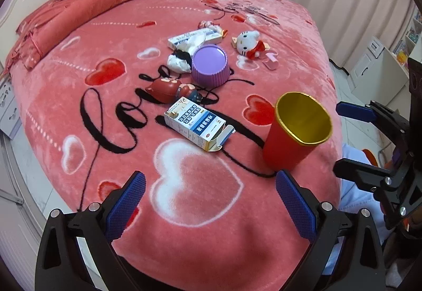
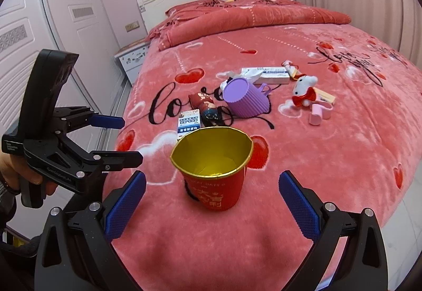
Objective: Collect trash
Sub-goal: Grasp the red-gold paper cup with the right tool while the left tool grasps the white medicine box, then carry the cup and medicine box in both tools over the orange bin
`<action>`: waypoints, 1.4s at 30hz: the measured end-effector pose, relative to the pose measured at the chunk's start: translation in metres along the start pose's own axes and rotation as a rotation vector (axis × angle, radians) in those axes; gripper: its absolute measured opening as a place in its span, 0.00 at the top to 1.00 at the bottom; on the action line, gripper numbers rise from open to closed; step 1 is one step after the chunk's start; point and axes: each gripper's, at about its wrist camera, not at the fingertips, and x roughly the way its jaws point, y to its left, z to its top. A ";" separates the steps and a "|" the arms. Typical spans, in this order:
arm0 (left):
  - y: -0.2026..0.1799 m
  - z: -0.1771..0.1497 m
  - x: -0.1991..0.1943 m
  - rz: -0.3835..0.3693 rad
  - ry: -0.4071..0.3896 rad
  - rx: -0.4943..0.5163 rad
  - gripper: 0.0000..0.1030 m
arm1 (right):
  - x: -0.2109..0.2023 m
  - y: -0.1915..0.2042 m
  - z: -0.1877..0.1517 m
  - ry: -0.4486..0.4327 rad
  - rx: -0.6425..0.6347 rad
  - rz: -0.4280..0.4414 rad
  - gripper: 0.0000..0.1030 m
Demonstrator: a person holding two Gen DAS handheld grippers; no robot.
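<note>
Left gripper (image 1: 211,198) and right gripper (image 2: 212,198) both gape wide, holding nothing, above the bed (image 1: 290,225) edge. Red cup (image 2: 212,172) stands upright near that edge — blue-white box (image 1: 196,124) lies just beyond; crumpled tissue (image 1: 178,62) touches the purple cup (image 1: 210,65).

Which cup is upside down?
The purple ribbed cup is upside down, its flat bottom facing up. The red paper cup stands upright, its gold inside showing.

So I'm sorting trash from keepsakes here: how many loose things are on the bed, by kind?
Cups: 2, red paper cup, upturned purple cup
Cardboard boxes: 2, near, far
Toys: 2, white plush, red figure
Crumpled tissue: 1
Pink clip: 1
Total: 8
</note>
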 end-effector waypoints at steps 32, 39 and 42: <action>0.010 0.048 0.085 0.180 0.055 -0.381 0.05 | 0.010 -0.068 0.032 0.035 -0.040 0.154 0.49; 0.024 0.037 0.089 0.178 0.096 -0.338 0.50 | 0.009 -0.075 0.025 0.027 -0.013 0.158 0.49; 0.025 0.034 0.080 0.145 0.096 -0.304 0.56 | 0.011 -0.071 0.023 0.029 -0.013 0.162 0.49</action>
